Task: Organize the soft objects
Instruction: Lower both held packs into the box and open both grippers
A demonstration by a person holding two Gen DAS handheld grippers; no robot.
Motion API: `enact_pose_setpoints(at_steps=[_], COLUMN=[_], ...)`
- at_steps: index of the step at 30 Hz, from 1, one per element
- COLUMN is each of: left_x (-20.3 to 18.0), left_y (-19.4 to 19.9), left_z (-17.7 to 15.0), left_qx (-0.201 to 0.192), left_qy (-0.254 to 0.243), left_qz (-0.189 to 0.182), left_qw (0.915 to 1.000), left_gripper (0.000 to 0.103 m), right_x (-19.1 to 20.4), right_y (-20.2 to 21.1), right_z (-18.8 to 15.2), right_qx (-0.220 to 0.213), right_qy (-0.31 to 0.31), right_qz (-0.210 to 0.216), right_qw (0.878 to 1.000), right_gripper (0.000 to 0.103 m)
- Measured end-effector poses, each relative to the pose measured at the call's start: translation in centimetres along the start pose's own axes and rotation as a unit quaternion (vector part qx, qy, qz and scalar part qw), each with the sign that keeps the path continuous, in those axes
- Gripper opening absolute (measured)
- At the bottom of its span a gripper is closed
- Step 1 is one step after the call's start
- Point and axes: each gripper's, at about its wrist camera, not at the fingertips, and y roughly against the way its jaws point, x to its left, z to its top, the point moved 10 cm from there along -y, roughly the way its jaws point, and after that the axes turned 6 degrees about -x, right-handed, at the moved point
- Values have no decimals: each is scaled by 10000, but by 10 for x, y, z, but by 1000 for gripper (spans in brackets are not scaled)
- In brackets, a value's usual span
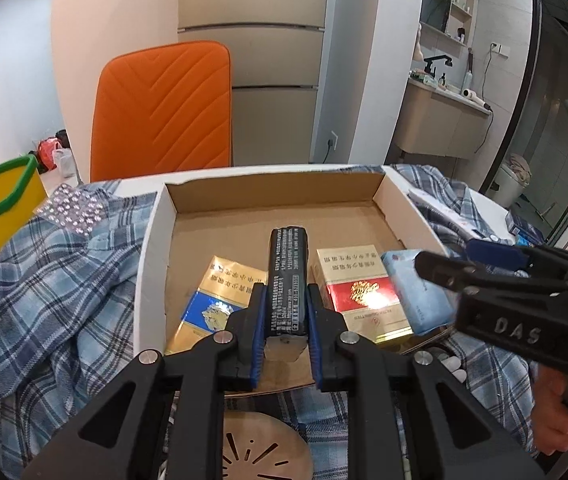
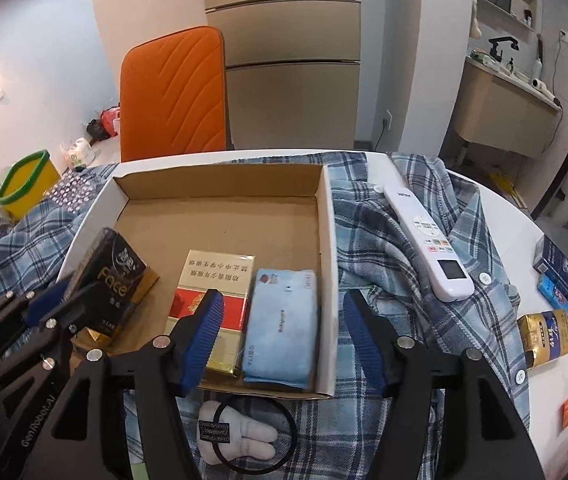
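At frame centre, the left claw (image 1: 285, 316) gripped the black pack (image 1: 287, 280) over the cardboard box (image 1: 272, 196), between the gold-blue pack (image 1: 220, 300) and the red pack (image 1: 360, 288), while the right claw (image 2: 282, 332) stood wide apart above the light-blue tissue pack (image 2: 282, 320) at the box's right wall.

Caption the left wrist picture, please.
Left gripper holds a black pack upright over the cardboard box.

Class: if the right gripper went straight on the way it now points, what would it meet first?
Probably the blue tissue pack in the box: it lies between the open jaws of the right gripper, just ahead. The box's right wall is also close; depth is unclear.
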Motion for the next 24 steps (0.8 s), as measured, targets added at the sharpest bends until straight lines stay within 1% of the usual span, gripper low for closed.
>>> enact_pose_setpoints(at_steps=[4, 9, 10, 11, 13, 15, 20, 24], left_x=[1, 1, 1, 1, 2, 3, 3, 4], left_y=[-8, -12, -12, -12, -8, -2, 12, 37], left_z=[-7, -11, -11, -10, -6, -1, 8, 24], left_qx=[164, 246, 249, 233, 76, -93, -264, -604], left_qy=[59, 41, 20, 7, 4, 7, -47, -202], left_qz=[-33, -9, 13, 26, 32, 41, 24, 94], left_qw=[9998, 9997, 9997, 9997, 10000, 9999, 9996, 9979], left_gripper=[16, 17, 25, 45, 72, 72, 72, 72], right_x=[-4, -6, -6, -6, -7, -7, -8, -10], right_y=[0, 1, 1, 1, 2, 3, 14, 32], right_z=[1, 2, 2, 2, 3, 4, 10, 18], right_qx=[-25, -67, -63, -63, -78, -106, -224, -430], right_qy=[-39, 0, -13, -19, -19, -22, -62, -57], right_qz=[-20, -63, -55, -50, -57, -61, -36, -48], right_qw=[10000, 10000, 10000, 10000, 10000, 9999, 9997, 9990], right_gripper=[65, 65, 65, 65, 65, 65, 65, 65])
